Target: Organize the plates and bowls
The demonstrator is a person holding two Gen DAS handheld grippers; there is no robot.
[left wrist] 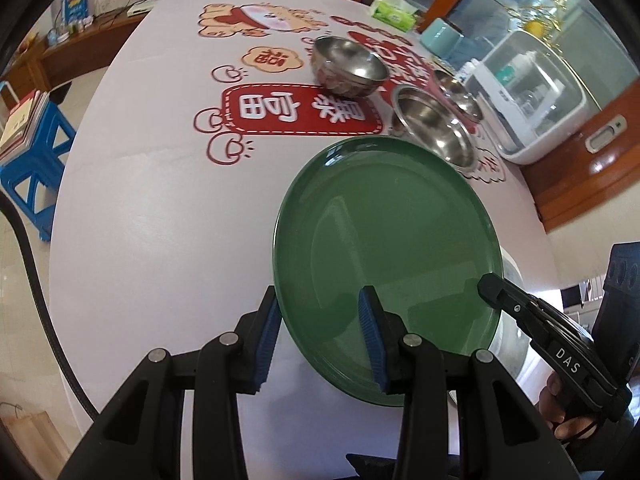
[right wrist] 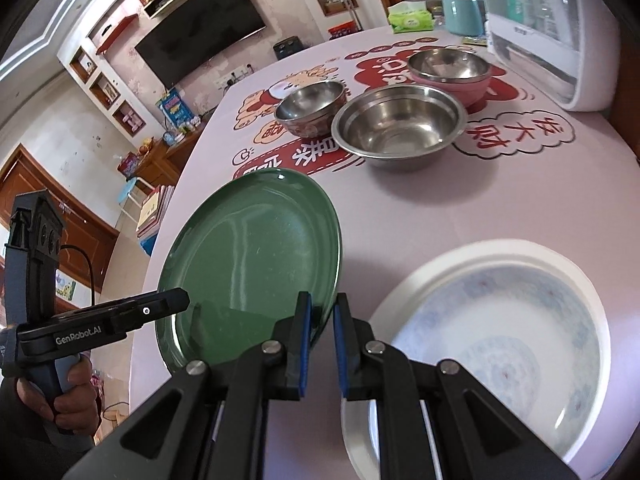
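A green plate is lifted and tilted above the table; it also shows in the right wrist view. My left gripper is open, its fingers astride the plate's near rim with a wide gap. My right gripper is shut on the plate's right rim and also shows in the left wrist view. A white patterned plate lies on the table at the right, partly under the green plate. Three steel bowls stand beyond: a small one, a wide one, and one in a pink bowl.
The round table has a pale printed cloth. A white appliance, a teal container and a tissue pack stand at the far edge. A blue stool with books stands left of the table.
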